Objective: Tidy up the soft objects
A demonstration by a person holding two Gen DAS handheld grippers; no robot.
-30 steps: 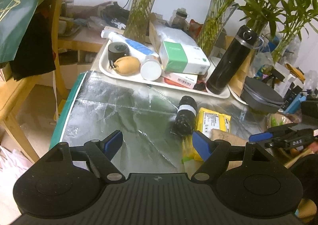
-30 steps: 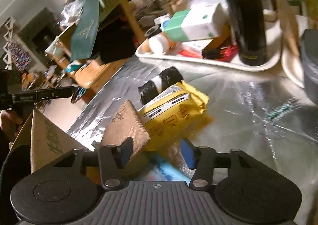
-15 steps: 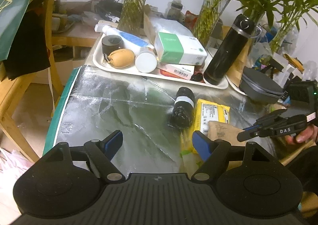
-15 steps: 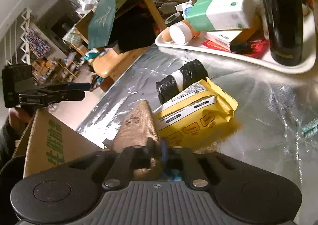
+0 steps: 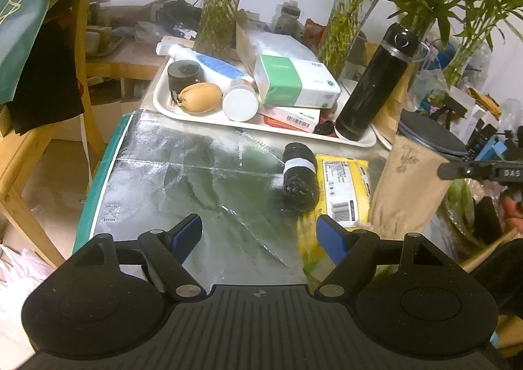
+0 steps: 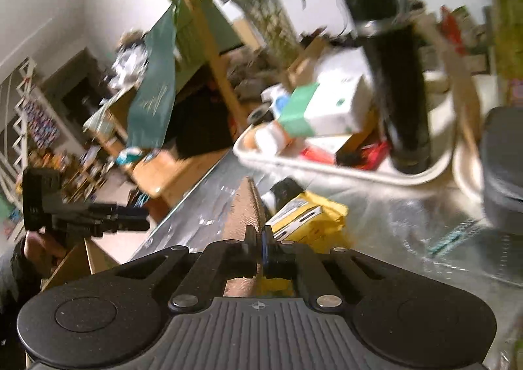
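Note:
A flat tan cloth pouch [image 5: 408,187] with a small printed plant hangs upright above the silver mat, and my right gripper [image 6: 260,243] is shut on its top edge; in the right wrist view the tan pouch [image 6: 245,206] sticks out edge-on past the pinched fingers. Under and beside it lie a yellow soft pack [image 5: 343,187] and a black roll with a white band [image 5: 299,174]. My left gripper [image 5: 260,232] stands open over the bare mat with nothing between its blue pads. In the left wrist view the right gripper [image 5: 451,170] reaches in from the right edge.
A white tray [image 5: 163,102] at the back holds a green-and-white tissue box [image 5: 294,85], a black flask [image 5: 376,85], a tube and small containers. Glass vases with bamboo [image 5: 222,0] stand behind. A dark lidded bowl [image 5: 431,138] sits right; a wooden chair [image 5: 85,53] stands left.
My right gripper shut on the tan pouch and lifted it off the mat, so it now hangs upright. The left gripper stayed open in place.

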